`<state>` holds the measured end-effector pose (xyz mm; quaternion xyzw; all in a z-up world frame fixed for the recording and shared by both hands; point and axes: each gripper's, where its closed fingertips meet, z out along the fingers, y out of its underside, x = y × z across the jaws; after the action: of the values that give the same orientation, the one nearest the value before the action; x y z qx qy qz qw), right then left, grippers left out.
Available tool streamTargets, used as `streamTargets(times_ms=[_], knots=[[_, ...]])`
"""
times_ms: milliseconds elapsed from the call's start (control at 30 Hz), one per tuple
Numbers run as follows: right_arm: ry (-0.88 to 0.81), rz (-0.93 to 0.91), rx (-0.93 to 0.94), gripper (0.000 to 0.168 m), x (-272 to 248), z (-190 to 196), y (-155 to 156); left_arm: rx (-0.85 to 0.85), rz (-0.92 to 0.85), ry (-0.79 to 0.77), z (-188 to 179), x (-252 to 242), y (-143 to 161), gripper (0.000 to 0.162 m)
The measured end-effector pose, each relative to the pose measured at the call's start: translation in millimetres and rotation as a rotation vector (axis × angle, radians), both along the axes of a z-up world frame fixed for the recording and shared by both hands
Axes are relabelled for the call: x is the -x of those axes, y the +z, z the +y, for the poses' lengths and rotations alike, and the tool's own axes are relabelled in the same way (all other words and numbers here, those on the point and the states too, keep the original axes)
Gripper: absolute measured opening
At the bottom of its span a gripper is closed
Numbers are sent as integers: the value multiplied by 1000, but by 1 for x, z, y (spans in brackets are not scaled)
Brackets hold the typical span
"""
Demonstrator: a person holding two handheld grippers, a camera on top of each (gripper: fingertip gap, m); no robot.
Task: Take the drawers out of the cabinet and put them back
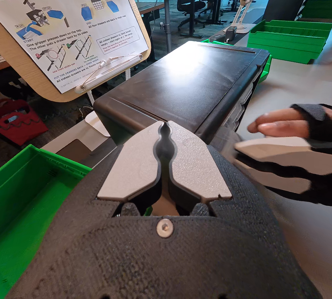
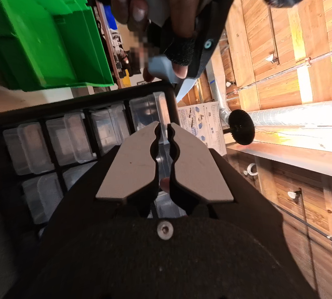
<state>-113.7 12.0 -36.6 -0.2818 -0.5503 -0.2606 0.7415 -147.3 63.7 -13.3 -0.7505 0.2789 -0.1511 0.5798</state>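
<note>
A black cabinet (image 1: 188, 83) stands on the pale table. My left gripper (image 1: 165, 124) is shut and empty, its tips resting on the near corner of the cabinet's top. In the right wrist view the cabinet's front (image 2: 53, 106) shows rows of clear drawers (image 2: 71, 137). My right gripper (image 2: 163, 125) is closed on the clear front lip of the end drawer (image 2: 143, 110), next to the cabinet's top edge. That drawer stands slightly proud of its neighbours. The right gripper, held by a gloved hand, also shows blurred in the left wrist view (image 1: 239, 146).
A green bin (image 1: 27, 191) stands at the near left, and more green bins (image 1: 287, 42) behind the cabinet at the right. An instruction board (image 1: 71, 29) stands on a stand at the left. The pale table (image 1: 296, 83) stretches to the right.
</note>
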Motion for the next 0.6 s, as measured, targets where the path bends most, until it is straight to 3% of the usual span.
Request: streamTargets(times_ms=[33,267,600], knots=[[24,10,13,7,-3,-10,0,-1,0,-1,0,0,0,0],[123,-4,48,12,-19,-64,-3,-4,6,5,0,0,0,1],[104,-38,50,40,-12,-59,-7,-9,17,11,0,0,0,1]])
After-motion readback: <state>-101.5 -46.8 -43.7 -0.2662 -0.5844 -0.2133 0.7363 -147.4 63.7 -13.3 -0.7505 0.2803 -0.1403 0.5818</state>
